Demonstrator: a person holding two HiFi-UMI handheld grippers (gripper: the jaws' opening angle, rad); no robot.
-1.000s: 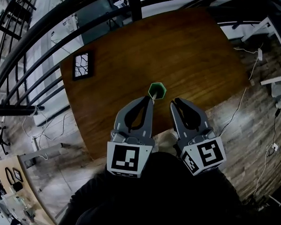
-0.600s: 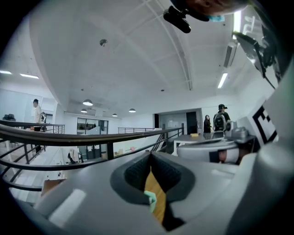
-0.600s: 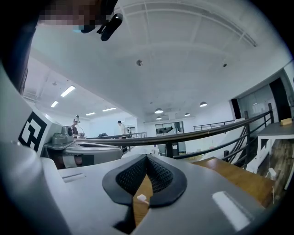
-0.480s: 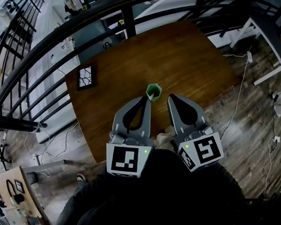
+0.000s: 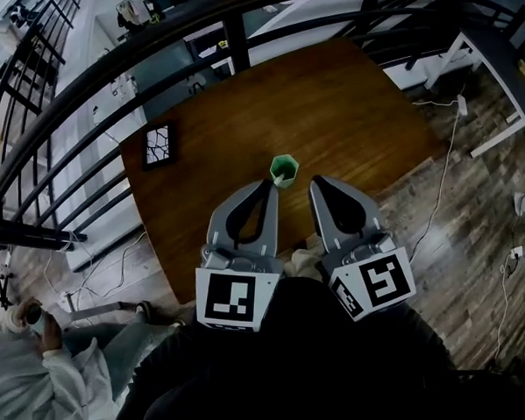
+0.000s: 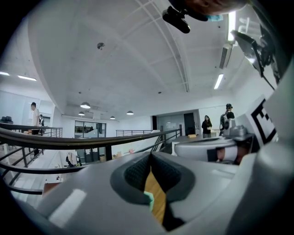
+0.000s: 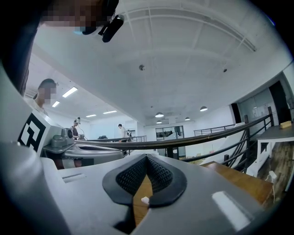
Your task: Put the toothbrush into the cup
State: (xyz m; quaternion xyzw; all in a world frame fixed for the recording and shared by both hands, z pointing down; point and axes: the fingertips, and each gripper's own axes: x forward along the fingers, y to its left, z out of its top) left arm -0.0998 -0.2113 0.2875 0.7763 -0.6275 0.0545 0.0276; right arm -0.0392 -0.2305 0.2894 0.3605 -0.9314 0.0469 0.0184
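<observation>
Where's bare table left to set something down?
Open: the wide far stretch of the table between the green cup and the railing, through to the right corner. Narrower strip between cup and black patterned square. Crowded: near edge, where left hand-held gripper and right hand-held gripper sit by the cup.

The cup [image 5: 284, 170] is seen in green, the table [image 5: 356, 104] in brown wood grain. A black frame [image 5: 159, 145] is filled with a white-and-black cracked pattern. The grey left gripper [image 5: 271, 186] and right gripper [image 5: 316, 183] are marked with black-and-white squares.
</observation>
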